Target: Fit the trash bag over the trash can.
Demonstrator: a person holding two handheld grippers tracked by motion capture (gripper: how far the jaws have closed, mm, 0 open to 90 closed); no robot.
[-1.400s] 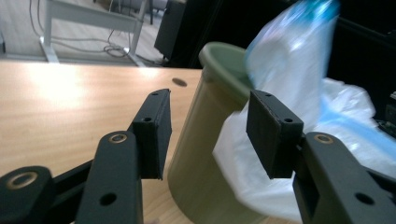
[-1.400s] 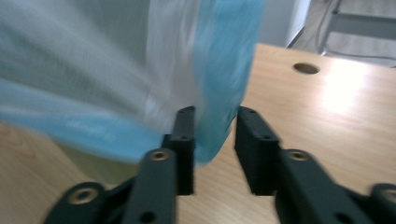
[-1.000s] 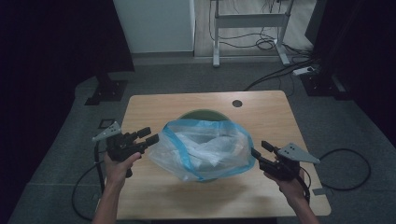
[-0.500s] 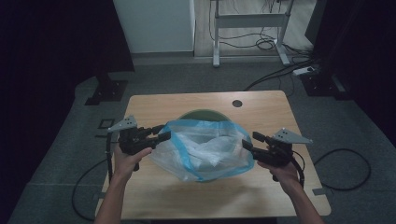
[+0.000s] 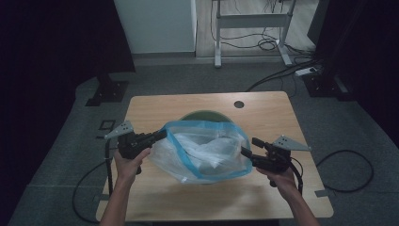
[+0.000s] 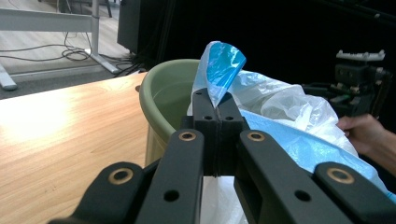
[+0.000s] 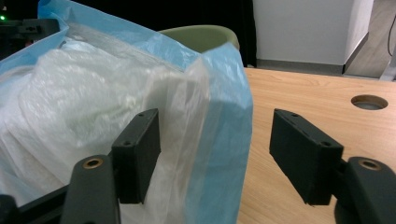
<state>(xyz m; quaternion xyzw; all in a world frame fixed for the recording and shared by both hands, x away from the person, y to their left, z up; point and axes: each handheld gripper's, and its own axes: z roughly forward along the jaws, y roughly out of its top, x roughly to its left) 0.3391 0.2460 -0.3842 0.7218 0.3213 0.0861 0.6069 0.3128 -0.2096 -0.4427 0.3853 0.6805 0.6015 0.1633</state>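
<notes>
Bag (image 5: 204,150): thin, limp, slippery film; grasp the blue rim. Left gripper (image 6: 217,109) clamps it; right gripper (image 7: 215,158) gapes wide around it.

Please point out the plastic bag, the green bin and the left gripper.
plastic bag (image 5: 207,153): high view, on its crumpled clear middle.
green bin (image 6: 170,91): left gripper view, on its inner wall.
left gripper (image 6: 217,109): left gripper view, where its closed jaws pinch the bag's blue edge.

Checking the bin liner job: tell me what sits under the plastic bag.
A green bin stands under the plastic bag, its rim showing at the far side. The bag covers the rest of the bin and its inside.
</notes>
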